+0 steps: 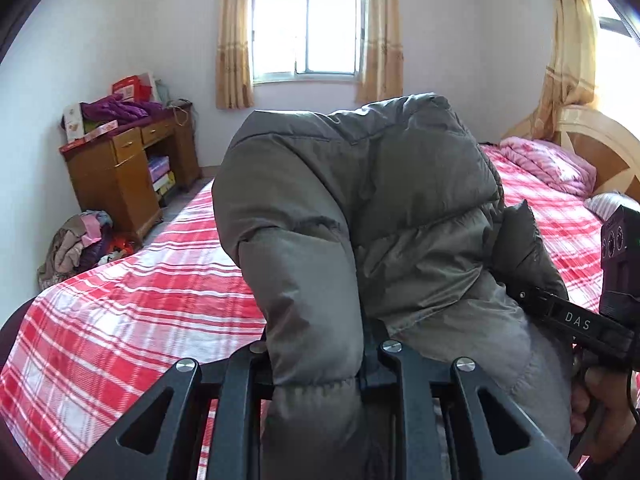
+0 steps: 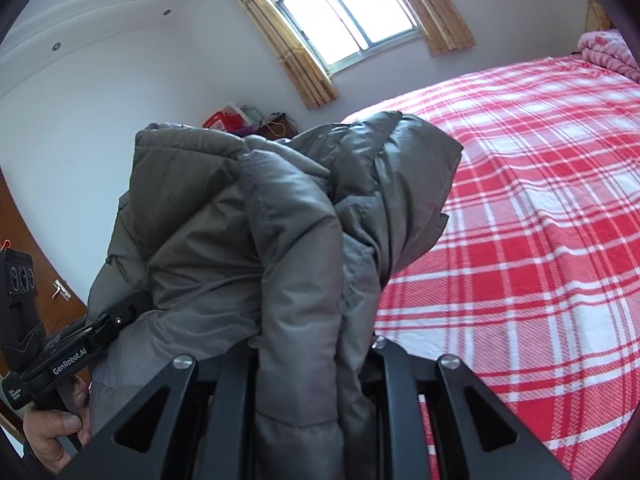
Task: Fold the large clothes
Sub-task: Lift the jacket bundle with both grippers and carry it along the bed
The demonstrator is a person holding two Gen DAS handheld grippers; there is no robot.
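Left wrist view: our left hand-held gripper (image 1: 318, 364) is clamped on a padded fold of the grey puffer jacket (image 1: 360, 208), held above the red plaid bed (image 1: 140, 308); right wrist view: right hand-held gripper (image 2: 316, 364) clamped on the same jacket, bunched over the bed's near edge.

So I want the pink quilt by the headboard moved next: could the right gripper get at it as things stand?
Probably not yet. The right gripper is shut on the grey padded jacket, as is the left gripper, and the pink quilt lies far up the bed. Nothing else blocks the way.
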